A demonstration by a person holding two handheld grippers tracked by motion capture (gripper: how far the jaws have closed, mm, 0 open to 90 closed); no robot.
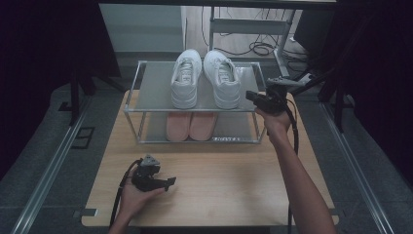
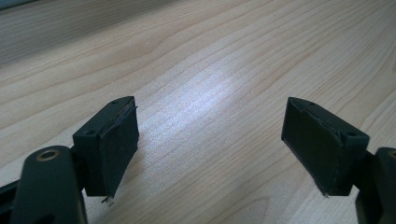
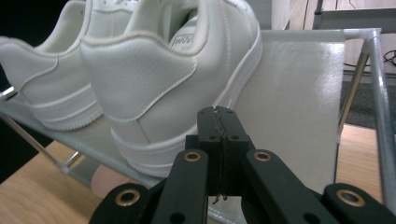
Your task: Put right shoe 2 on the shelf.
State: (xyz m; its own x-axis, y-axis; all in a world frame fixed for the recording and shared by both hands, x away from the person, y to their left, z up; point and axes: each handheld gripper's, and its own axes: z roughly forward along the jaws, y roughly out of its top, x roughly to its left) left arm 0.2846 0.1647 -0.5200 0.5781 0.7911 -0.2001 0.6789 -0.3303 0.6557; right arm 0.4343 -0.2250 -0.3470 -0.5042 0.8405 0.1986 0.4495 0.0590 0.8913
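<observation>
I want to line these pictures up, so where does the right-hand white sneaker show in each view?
High view: right white sneaker on the rack's top shelf, upper centre, beside its mate.
Left gripper view: not in it.
Right gripper view: its heel centre-left, just beyond the shut right claw.
Shared landmark: the shelf's grey top.

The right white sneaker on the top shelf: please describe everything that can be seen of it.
The right white sneaker is a low-top shoe that looks like white leather, with stitched panels, a padded collar, white laces and a thick white sole. It stands upright on the top shelf of the metal rack, heel toward the person, toe pointing away. The left white sneaker stands close beside it. The right claw, shut with nothing between its jaws, points at the heel from just in front; whether it touches cannot be told.
</observation>
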